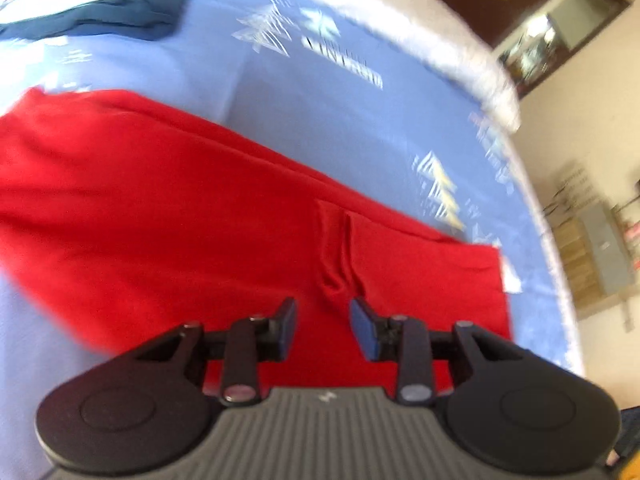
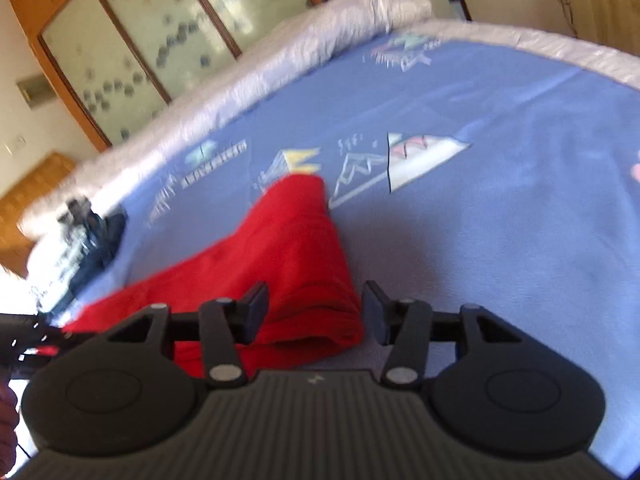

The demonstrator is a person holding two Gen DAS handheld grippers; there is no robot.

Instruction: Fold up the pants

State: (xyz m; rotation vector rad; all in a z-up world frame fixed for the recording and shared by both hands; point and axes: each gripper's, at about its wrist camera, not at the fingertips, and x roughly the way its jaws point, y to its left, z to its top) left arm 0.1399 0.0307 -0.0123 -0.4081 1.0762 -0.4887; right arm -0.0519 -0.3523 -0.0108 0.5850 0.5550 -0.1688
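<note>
Pants: red, laid flat on the sheet; seen below and ahead of the left gripper, spreading away to its left; one straight end lies to the gripper's right, with a small pinched ridge of cloth raised just ahead of the gap between the jaws. In the right wrist view the pants are seen ahead and to the left of the right gripper, narrowing toward a far end near the printed figures; a folded edge lies between the jaws, close to the right one.

Left gripper: jaws set narrowly apart; nothing is gripped, and the cloth lies beneath and beyond the fingertips, untouched as far as can be told.

Right gripper: jaws set moderately apart; the fold of the pants is framed between them, but the pads are not pressed on it.

Sheet: blue, printed with pale tree and mountain figures, spread under everything; bordered by a white quilted edge far ahead of the right gripper.

Dark clothes: a folded stack, far ahead and to the left of the left gripper, well apart from the pants.

Both views are blurred
</note>
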